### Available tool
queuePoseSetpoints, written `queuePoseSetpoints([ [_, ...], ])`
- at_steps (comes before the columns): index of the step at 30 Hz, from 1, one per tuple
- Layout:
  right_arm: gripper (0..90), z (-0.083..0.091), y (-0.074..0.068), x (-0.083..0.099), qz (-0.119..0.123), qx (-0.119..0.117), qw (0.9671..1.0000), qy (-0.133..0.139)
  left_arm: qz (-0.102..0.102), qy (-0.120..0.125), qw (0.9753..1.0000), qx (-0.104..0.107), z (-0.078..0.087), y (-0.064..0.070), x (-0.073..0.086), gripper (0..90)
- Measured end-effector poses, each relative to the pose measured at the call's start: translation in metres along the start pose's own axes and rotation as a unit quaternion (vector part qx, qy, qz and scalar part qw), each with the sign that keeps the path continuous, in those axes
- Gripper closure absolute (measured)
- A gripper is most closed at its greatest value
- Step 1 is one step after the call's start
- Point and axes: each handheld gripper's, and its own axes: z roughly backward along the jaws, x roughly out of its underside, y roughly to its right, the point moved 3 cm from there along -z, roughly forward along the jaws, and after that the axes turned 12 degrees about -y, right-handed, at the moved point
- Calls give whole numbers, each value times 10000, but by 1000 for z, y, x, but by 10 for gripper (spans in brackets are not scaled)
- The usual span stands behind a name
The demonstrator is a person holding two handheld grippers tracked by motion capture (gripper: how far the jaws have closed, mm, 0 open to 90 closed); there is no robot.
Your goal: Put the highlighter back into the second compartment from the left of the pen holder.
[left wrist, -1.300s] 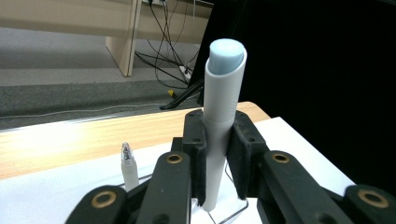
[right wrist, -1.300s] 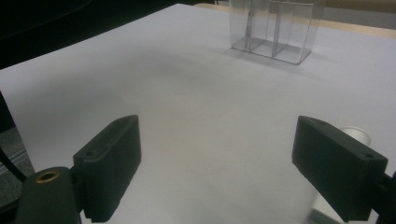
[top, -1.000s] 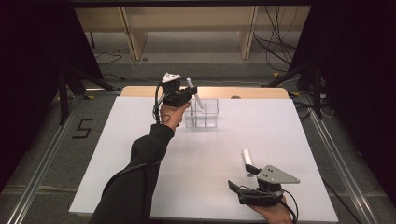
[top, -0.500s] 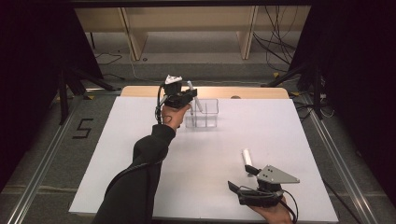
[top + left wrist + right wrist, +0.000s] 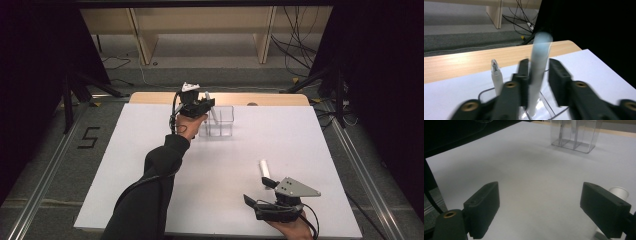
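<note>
Clear plastic forms the one organizer (image 5: 220, 121), divided into compartments, standing at the far side of the white table (image 5: 125, 165). Three white pens are countable: one upright between the jaws of the left gripper (image 5: 537, 77) (blurred, tip down in the organizer), a second pen (image 5: 497, 76) standing in the next compartment, and a third pen (image 5: 264, 169) lying near the right gripper (image 5: 540, 207). The left gripper's jaws stand slightly apart around its held pen (image 5: 537, 72); the right gripper's jaws are spread wide.
</note>
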Motion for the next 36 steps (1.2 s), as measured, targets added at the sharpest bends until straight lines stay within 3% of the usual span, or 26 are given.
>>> queuePoseSetpoints([
  [3, 168, 0, 1, 0, -7, -5, 10000, 0, 84, -69, 9999, -6, 3, 3, -1, 428],
  [9, 168, -1, 0, 1, -5, 0, 10000, -19, 196, 21, 9996, -184, 19, 3, -5, 297],
  [17, 169, 0, 0, 0, -3, 60, 10000, -9, 263, 4, 9996, -115, 42, 0, 0, 257],
  [21, 169, 0, 1, 0, -14, 115, 9999, -12, 268, -151, 9995, 24, 52, -4, 7, 240],
  [36, 174, 1, 3, -1, -178, 250, 9995, -58, 147, -194, 9993, 295, 87, -18, 49, 232],
])
